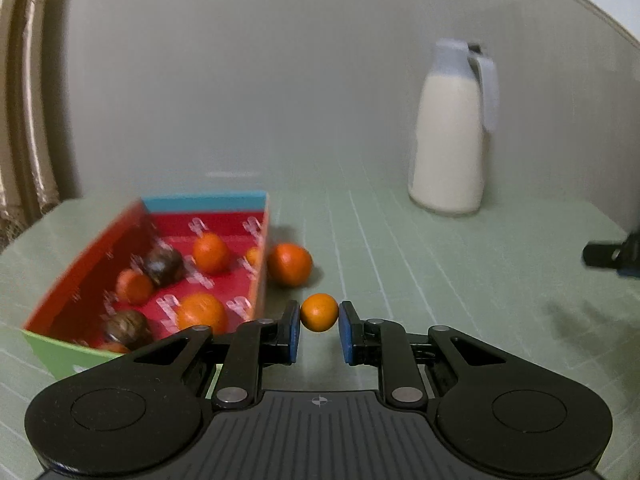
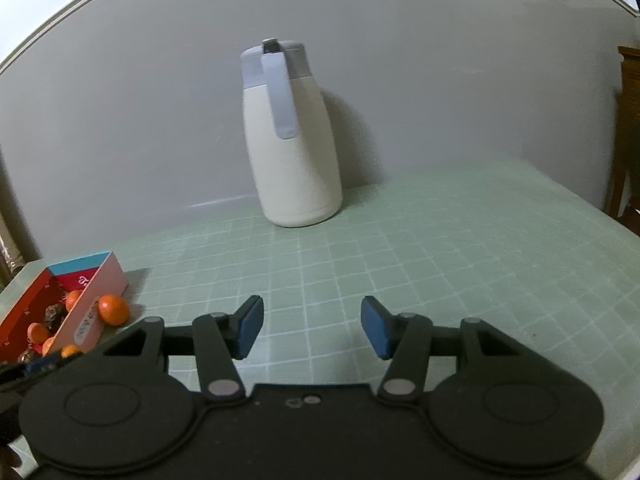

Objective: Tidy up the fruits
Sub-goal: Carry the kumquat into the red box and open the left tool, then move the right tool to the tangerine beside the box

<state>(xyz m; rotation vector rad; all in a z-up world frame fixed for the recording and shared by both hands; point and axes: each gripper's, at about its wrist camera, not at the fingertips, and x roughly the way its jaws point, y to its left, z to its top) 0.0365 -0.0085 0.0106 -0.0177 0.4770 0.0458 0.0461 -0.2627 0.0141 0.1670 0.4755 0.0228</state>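
Left tool (image 1: 319, 326): the blue pads flank a small orange (image 1: 319, 318) at its widest part; whether they pinch it or sit a hair off is hard to judge, since a thin gap seems to show on each side, so I cannot tell if it is gripped.
Why there: the small orange sits just outside the box, so this reads as the pick before moving it in with the rest.
Right tool (image 2: 312, 326): jaws spread wide with nothing between them, held over bare worktop (image 2: 440, 272), likely waiting clear of the left side's work.
Box (image 1: 64, 354): a shallow open carton with a red floor, green near wall and blue far wall, just left of the left tool.
Box contents: several oranges, such as one near the front (image 1: 202, 312), and two dark brown round fruits, one at the front (image 1: 128, 328); their kind is unclear through the blur.
Stray orange (image 1: 289, 263): on the worktop, touching or just beside the box's right wall, not yet sorted.
Jug (image 1: 450, 132): a cream flask with a grey-blue lid and handle, upright by the wall, well apart from the fruit.
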